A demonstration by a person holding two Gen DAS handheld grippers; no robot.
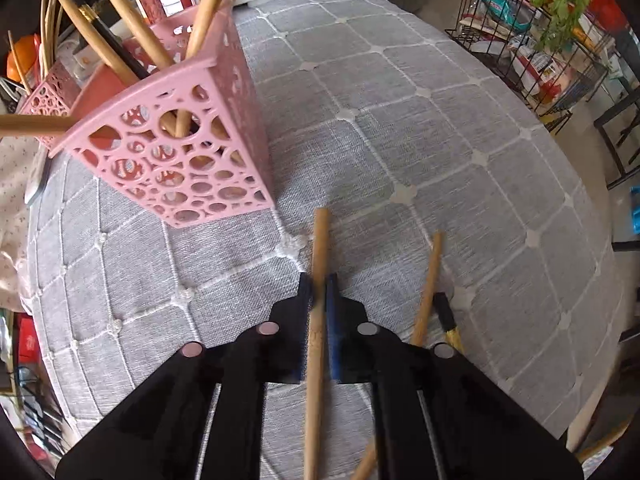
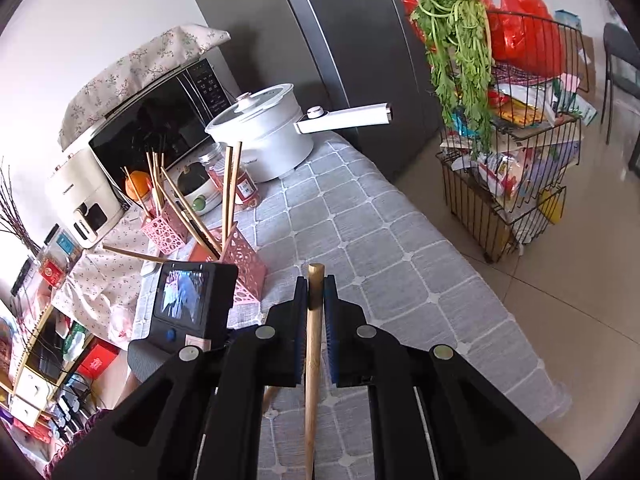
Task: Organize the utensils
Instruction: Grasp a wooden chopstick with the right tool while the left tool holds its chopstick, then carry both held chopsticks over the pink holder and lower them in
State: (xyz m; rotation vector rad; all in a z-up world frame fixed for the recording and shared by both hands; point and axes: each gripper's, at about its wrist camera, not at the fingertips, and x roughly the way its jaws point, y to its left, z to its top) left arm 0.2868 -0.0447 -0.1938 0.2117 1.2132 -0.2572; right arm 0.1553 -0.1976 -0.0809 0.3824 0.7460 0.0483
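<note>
Left gripper closed on a wooden stick, fingers pinching it partway along the shaft, far end poking out ahead over the grey quilted tabletop. Right gripper likewise clamped on its own wooden stick, gripped just below the blunt tip, rest of the shaft running back under the camera. Stood close ahead and left of the left gripper: a pink perforated holder, already carrying several sticks leaning at odd angles. Lay loose on the cloth just right of the left gripper: another wooden utensil and a dark-tipped one, possibly a brush, though partly hidden by the gripper body.

Judged light, rigid and smooth: little squeeze needed, but prone to pivoting or sliding between flat pads if held near one end. Better taken near mid-length, so as to hang steady and drop end-first into the holder. Holder itself looked light enough to tip or skid if nudged by a leaning stick
</note>
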